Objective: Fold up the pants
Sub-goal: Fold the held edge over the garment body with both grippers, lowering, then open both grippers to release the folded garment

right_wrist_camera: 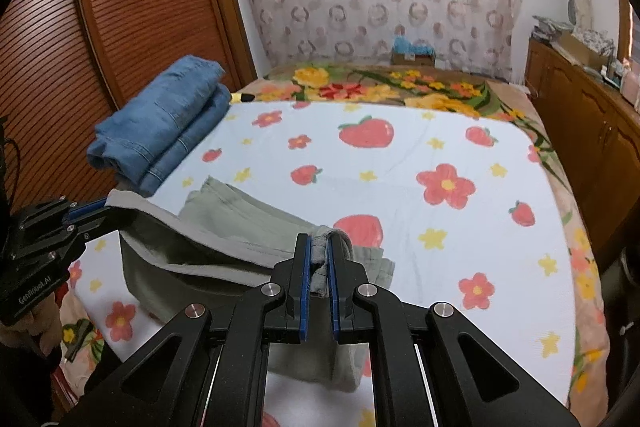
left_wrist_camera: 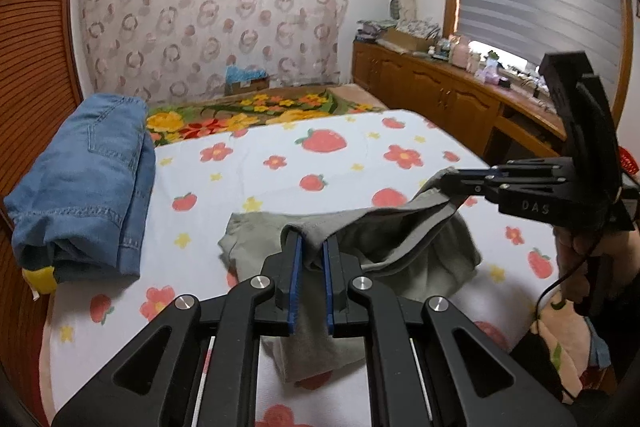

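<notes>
in the left wrist view, the left gripper (left_wrist_camera: 311,247) has its jaws clenched on an edge of the grey-green pants (left_wrist_camera: 360,239), with cloth hanging down between the blue pads (left_wrist_camera: 297,279). the right gripper (left_wrist_camera: 452,179) comes in from the right side and pinches another part of the same edge, so the fabric stretches between the two and sags in the middle, lifted off the bed (left_wrist_camera: 280,163). the rest of the pants lies bunched on the strawberry-and-flower sheet, just below and behind the raised edge. a folded pair of blue jeans (left_wrist_camera: 88,187) sits at the left side of the bed, well apart from the work.

in the right wrist view, the right gripper (right_wrist_camera: 318,251) grasps a thick seamed band of the pants (right_wrist_camera: 240,227), likely the waistband, clamped tight between its pads. the left gripper (right_wrist_camera: 100,207) holds the far end of that edge at the left. a flat layer of the pants rests on the bed beneath the raised part. the jeans (right_wrist_camera: 168,131) lie folded beyond.

as a judgement, the fold is partway: the garment looks doubled already, the held edge is not yet laid down, and smoothing and a final fold seem left.
</notes>
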A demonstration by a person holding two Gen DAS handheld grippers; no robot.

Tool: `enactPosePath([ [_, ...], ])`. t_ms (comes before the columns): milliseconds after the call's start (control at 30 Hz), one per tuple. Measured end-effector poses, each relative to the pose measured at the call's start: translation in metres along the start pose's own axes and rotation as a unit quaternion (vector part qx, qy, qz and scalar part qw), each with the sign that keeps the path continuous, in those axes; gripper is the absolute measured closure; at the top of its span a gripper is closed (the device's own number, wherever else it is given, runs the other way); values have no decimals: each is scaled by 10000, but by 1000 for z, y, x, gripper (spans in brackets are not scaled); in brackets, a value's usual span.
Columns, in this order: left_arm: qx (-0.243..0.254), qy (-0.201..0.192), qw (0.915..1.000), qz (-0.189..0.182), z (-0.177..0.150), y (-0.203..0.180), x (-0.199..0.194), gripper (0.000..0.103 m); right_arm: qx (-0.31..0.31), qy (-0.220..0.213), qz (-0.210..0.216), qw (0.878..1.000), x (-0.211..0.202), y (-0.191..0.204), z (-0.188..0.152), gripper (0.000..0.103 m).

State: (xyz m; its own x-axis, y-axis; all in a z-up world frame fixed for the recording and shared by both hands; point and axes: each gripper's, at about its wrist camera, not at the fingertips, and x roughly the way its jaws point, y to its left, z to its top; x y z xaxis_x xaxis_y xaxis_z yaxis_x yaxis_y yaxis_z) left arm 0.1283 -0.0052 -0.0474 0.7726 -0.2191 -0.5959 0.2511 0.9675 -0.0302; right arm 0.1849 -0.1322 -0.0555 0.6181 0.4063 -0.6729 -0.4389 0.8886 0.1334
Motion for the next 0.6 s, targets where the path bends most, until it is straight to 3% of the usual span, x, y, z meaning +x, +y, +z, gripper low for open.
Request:
enactPosePath([
  [367, -90, 154, 9998, -29, -3, 6, 8, 90, -82, 153, -76, 9998, 20, -1, 3, 96],
  [500, 1, 67, 9999, -91, -4, 3, 3, 79, -141, 247, -135, 9995, 24, -1, 1, 96],
  [567, -15, 19, 9998, -174, -5, 2, -2, 68, -136, 276, -125, 9994, 27, -1, 1, 96],
  [600, -34, -2, 9998, -209, -5, 2, -4, 59, -130, 285, -132, 9994, 27, 0, 1, 96],
])
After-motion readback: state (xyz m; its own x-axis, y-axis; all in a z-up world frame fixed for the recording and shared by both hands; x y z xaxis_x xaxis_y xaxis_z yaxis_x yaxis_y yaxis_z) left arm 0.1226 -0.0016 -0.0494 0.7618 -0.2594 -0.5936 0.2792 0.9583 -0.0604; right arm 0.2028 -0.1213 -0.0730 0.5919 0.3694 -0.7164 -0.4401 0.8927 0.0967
